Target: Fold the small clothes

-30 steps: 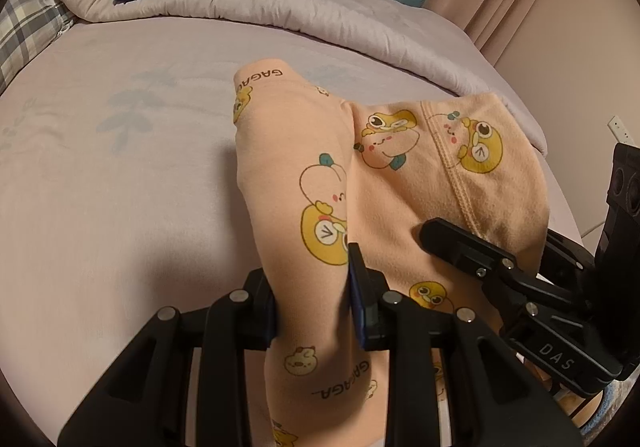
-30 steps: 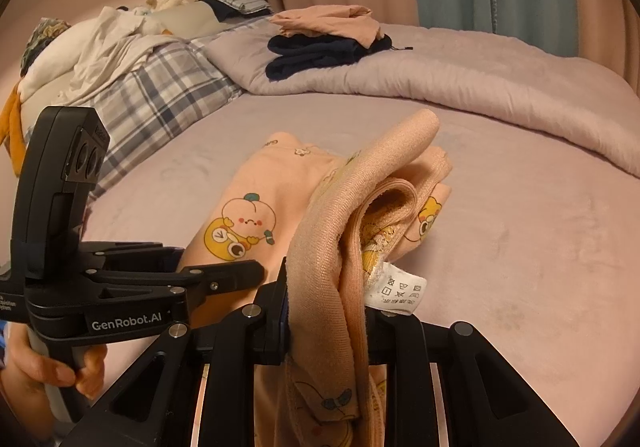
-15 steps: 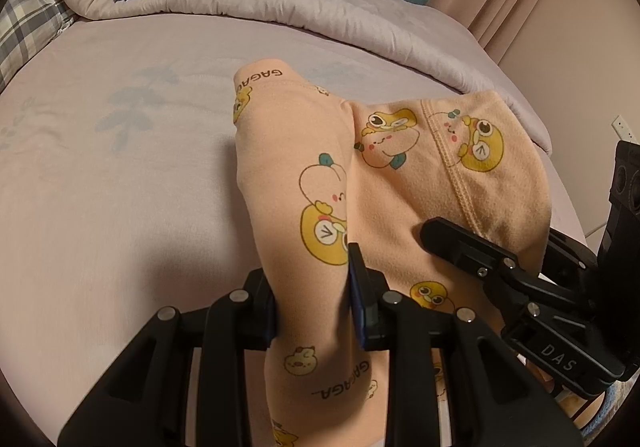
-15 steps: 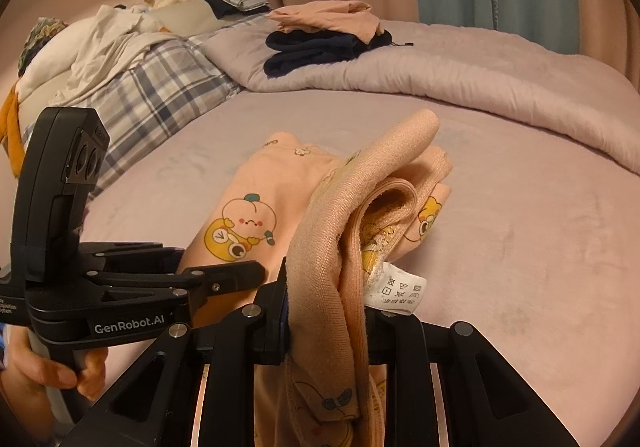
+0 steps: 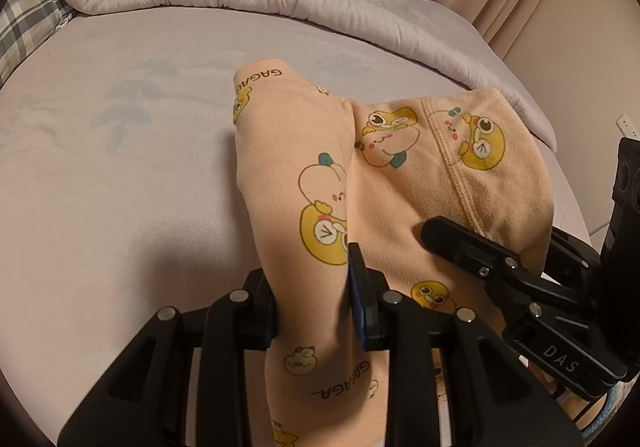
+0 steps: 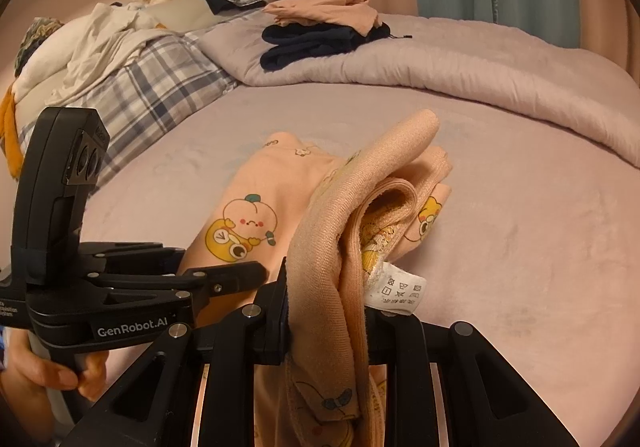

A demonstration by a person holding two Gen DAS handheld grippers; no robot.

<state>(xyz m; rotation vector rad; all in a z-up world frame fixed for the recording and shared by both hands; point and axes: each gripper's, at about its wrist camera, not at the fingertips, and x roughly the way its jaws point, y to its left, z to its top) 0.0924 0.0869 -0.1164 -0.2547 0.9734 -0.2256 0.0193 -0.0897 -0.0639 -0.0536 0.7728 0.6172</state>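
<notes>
Quilt (image 6: pixel 460 59) beyond pajama pants (image 5: pixel 320 175)

Both tongs (image 5: pixel 312 299) (image 6: pixel 332 311) clamped, angled downward

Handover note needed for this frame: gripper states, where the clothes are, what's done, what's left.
Left gripper: shut on a leg of the peach cartoon-print pants.
Right gripper: shut on the bunched waistband end of the same pants, care label hanging out.
Pants partly lifted, far end resting on the lilac bed sheet.
Done: a peach and a navy garment stacked on the quilt.
Left: lay this pair flat, finish folding, probably add it to the stack.
</notes>
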